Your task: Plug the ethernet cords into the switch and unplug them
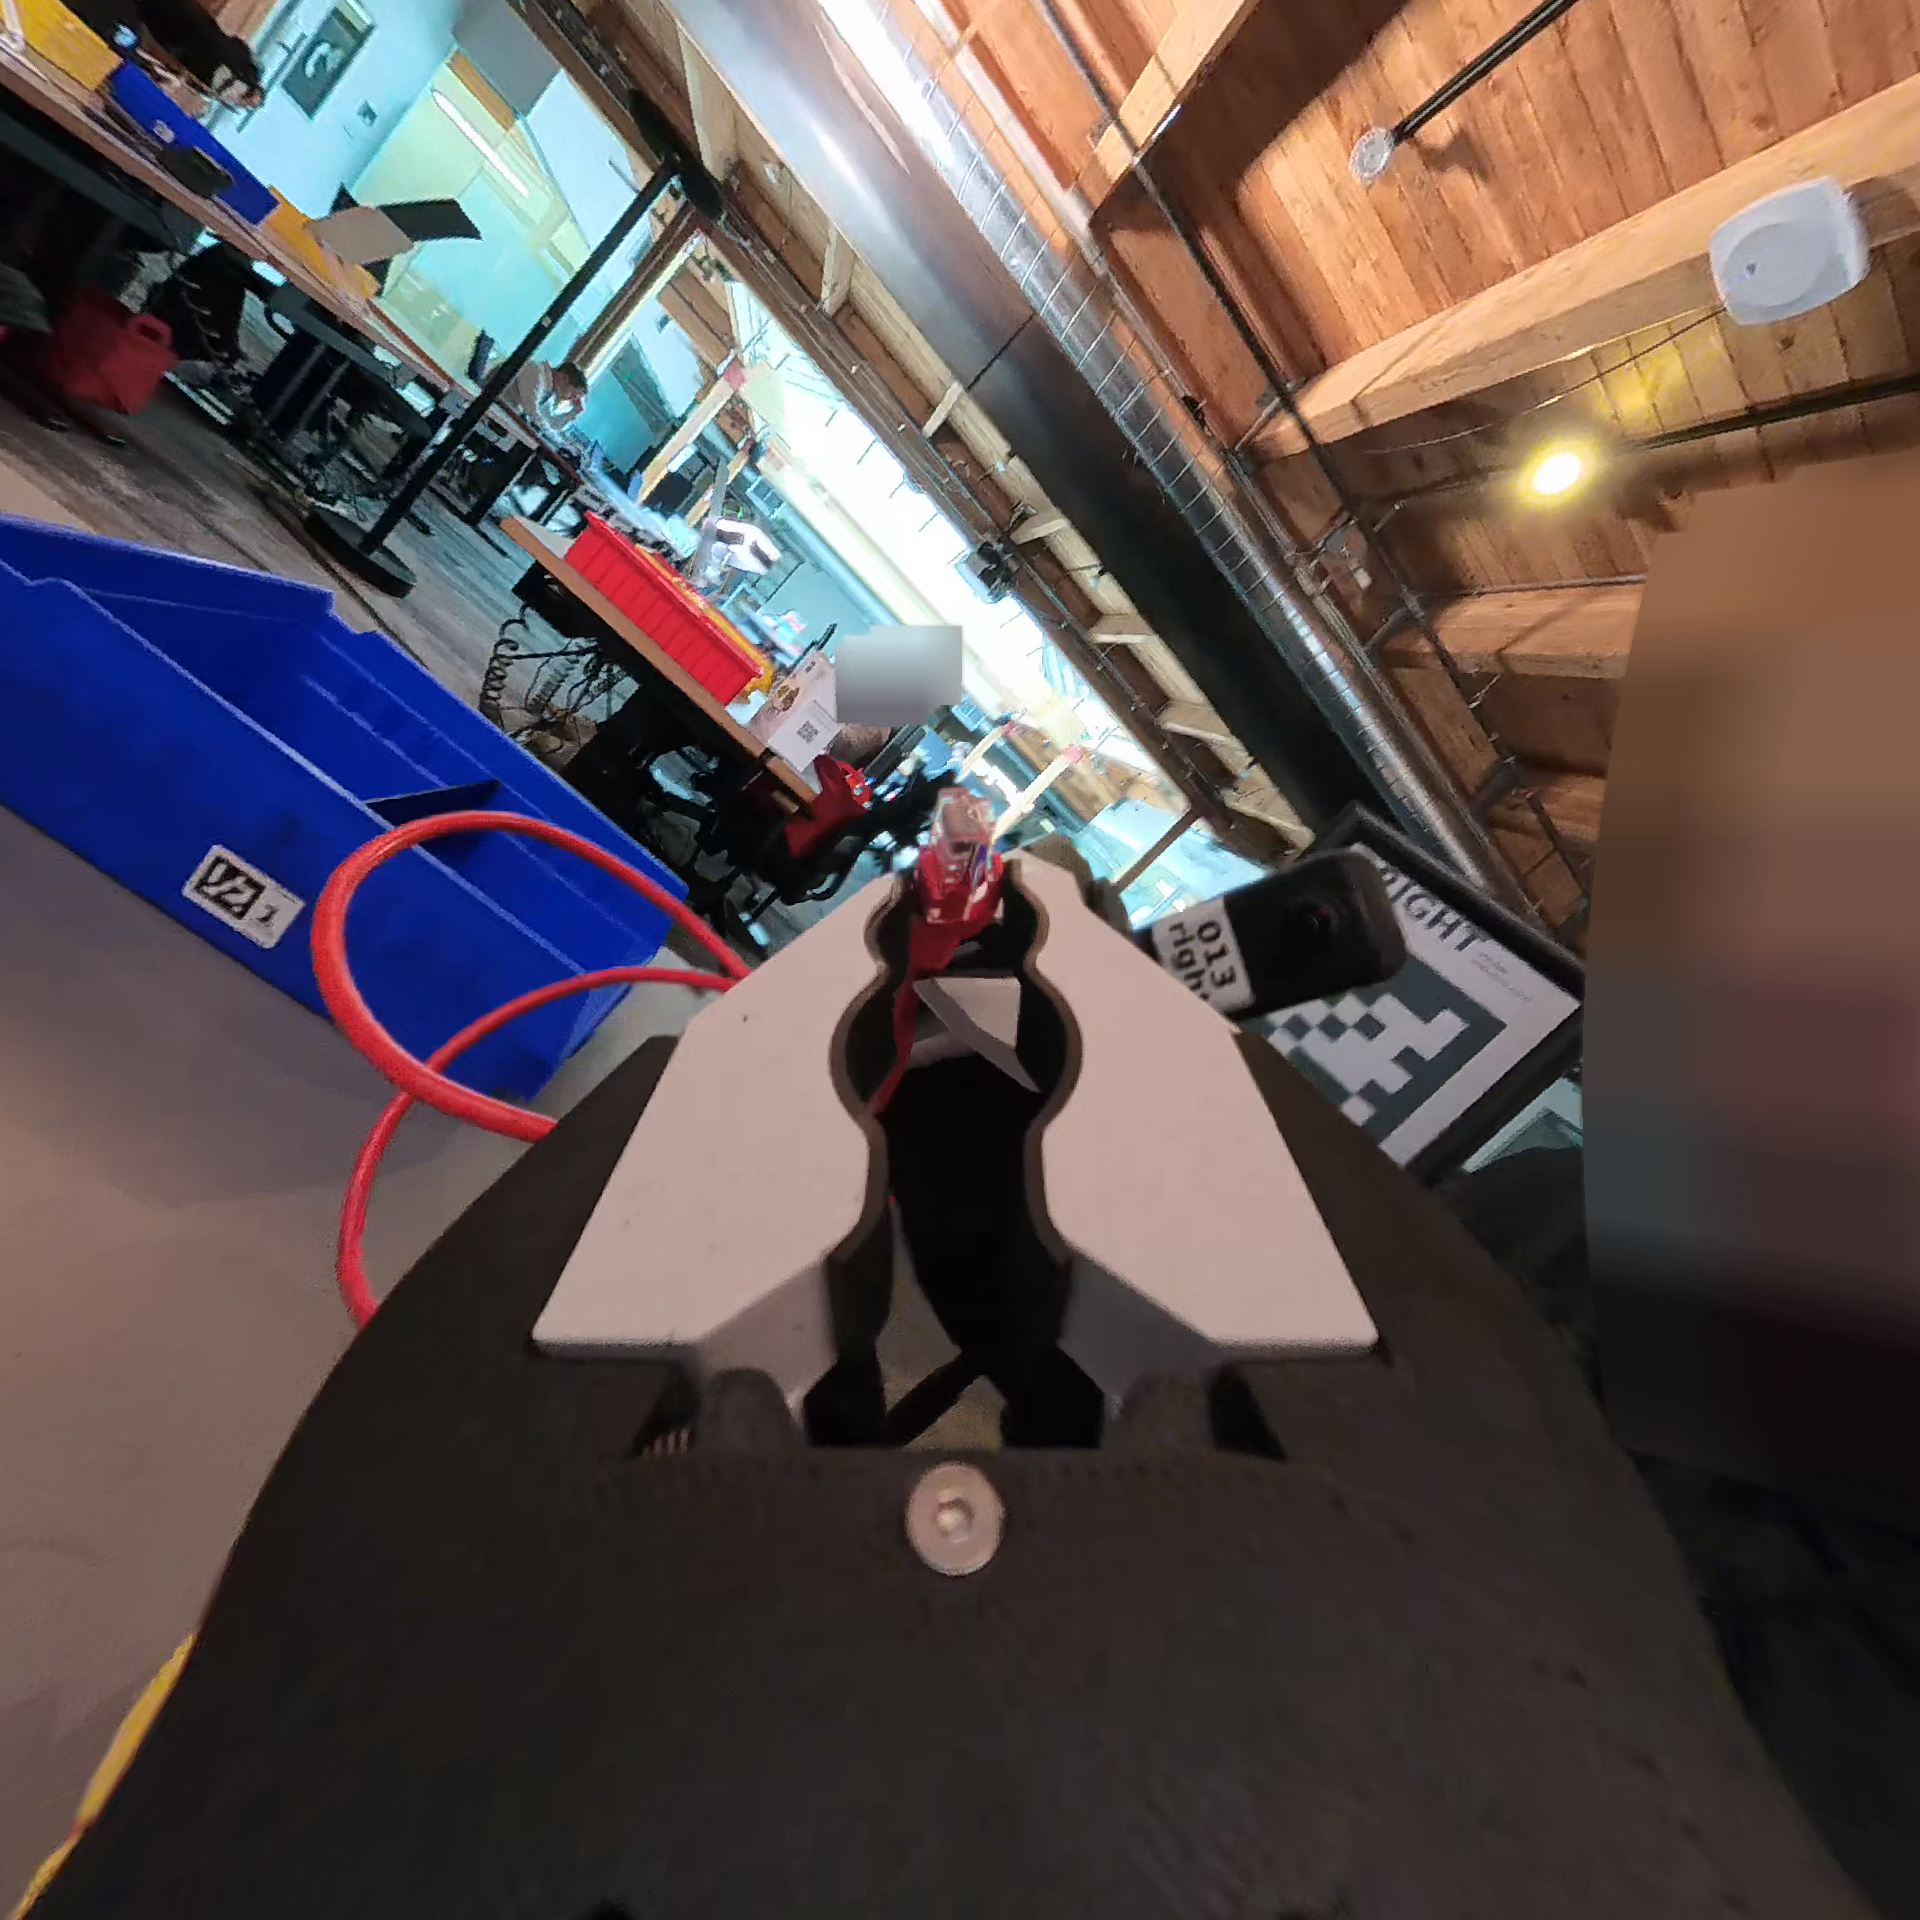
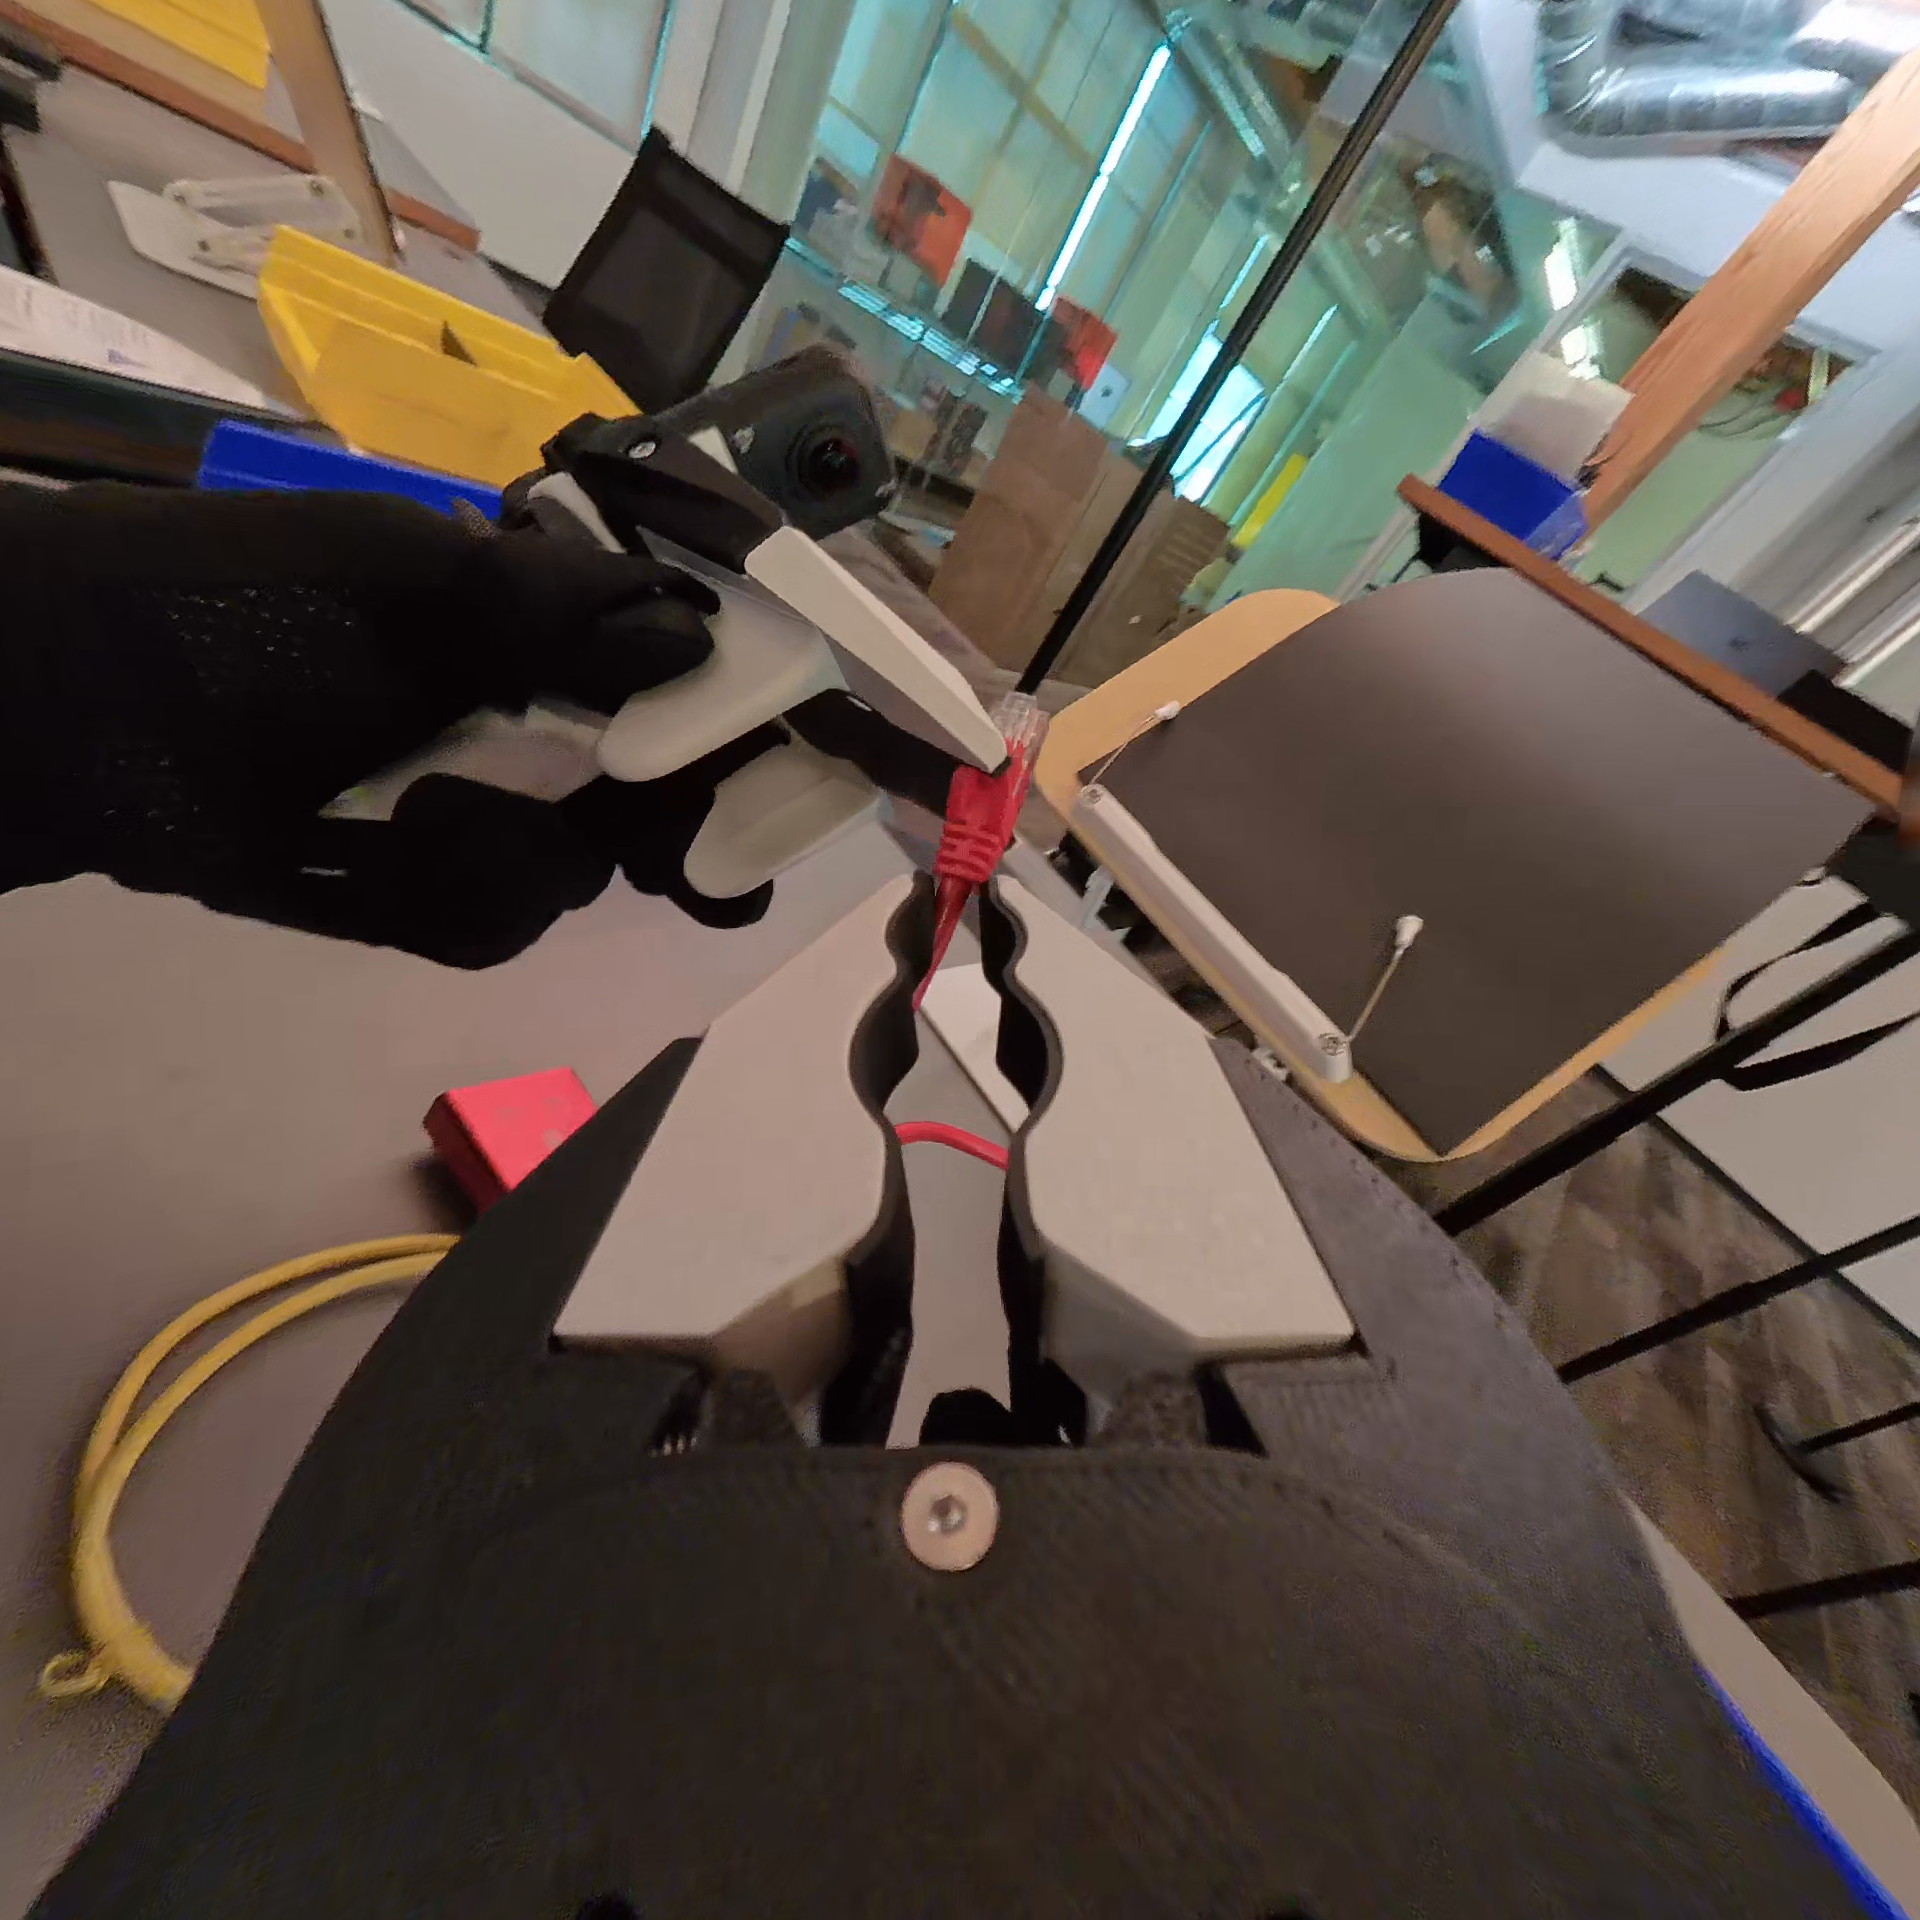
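My left gripper (image 1: 961, 883) is shut on the clear-tipped plug (image 1: 961, 836) of a red ethernet cord (image 1: 457, 826), held up off the grey table (image 1: 156, 1247). In the right wrist view a black-gloved hand holds that left gripper (image 2: 997, 753), which pinches the plug (image 2: 1013, 727) from the left. My right gripper (image 2: 951, 894) is closed around the red cord just below its red boot (image 2: 975, 821). A small red box (image 2: 509, 1132), perhaps the switch, lies on the table to the left. A yellow ethernet cord (image 2: 104, 1507) lies coiled at the lower left.
A blue bin (image 1: 208, 727) stands on the table to the left. The right gripper's camera (image 1: 1320, 925) is close on the right. A yellow bin (image 2: 416, 353) sits at the back left. A chair (image 2: 1455, 831) stands beyond the table edge. The grippers are tip to tip, or close to it.
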### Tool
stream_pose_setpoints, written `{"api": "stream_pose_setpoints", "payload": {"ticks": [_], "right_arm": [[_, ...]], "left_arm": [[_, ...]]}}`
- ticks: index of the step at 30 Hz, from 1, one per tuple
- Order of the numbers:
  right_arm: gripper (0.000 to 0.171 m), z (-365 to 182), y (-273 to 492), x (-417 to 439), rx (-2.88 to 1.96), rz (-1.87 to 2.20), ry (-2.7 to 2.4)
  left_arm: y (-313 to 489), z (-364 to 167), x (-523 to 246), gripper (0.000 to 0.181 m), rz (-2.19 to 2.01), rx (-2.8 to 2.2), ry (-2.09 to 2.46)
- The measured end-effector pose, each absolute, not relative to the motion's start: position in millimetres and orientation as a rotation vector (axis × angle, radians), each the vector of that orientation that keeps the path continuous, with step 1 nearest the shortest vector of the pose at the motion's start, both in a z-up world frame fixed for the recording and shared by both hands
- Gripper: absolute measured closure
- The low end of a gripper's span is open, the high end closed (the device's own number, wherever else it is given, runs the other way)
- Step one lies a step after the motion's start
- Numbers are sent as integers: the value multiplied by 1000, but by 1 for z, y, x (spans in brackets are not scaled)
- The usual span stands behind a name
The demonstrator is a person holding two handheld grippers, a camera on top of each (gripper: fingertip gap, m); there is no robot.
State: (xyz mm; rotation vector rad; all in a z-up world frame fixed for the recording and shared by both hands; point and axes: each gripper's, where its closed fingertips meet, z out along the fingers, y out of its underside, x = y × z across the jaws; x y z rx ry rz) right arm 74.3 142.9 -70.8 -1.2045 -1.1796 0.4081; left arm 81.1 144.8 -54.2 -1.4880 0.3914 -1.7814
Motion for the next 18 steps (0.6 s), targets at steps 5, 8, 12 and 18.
{"api": "stream_pose_setpoints", "payload": {"ticks": [5,8,12,18], "right_arm": [[165,-92,143,77,-1282,429,-1319],[166,-105,140,80,-1297,399,-1429],[166,-123,133,86,-1287,306,-1590],[166,-133,133,91,-1253,132,-1682]], "left_arm": [[149,-72,73,161,-1574,-1609,464],[140,-84,77,159,-1583,-1716,561],[124,-104,86,157,-1615,-1856,689],[120,-118,93,160,-1695,-1943,693]]}}
